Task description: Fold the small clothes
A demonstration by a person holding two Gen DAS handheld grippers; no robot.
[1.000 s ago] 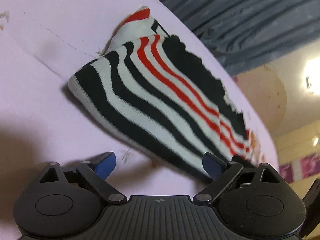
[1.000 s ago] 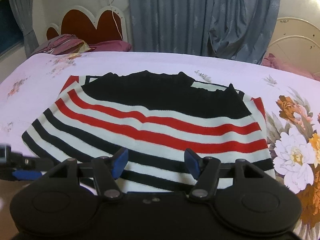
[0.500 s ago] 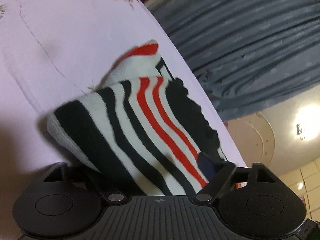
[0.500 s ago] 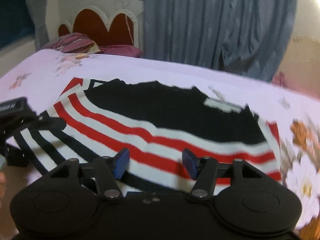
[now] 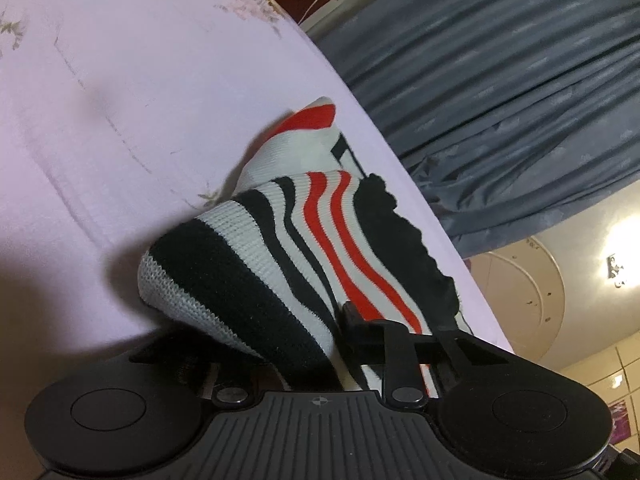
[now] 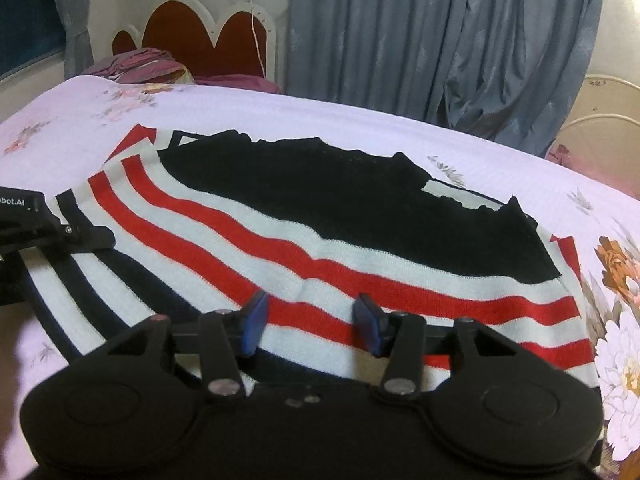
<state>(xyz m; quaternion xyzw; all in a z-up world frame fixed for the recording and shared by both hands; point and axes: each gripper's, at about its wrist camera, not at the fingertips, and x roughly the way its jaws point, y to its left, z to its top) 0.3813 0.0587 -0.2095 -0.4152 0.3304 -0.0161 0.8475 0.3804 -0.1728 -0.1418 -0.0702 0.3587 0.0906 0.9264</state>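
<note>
While spread, one striped sweater (image 6: pixel 320 248), two grippers (image 6: pixel 312 320)

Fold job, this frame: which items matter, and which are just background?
In play:
- striped sweater, flat on the bed
- left gripper: jaws have just been closing, now pinching the sweater's corner
- right gripper: jaws apart over the near hem, grip unclear

Background:
- bedsheet
- curtain
- headboard
- pillows

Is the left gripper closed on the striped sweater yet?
Yes. The left gripper has just been closing and now pinches a bunched corner of the striped sweater; the fabric humps up between its jaws.
</note>
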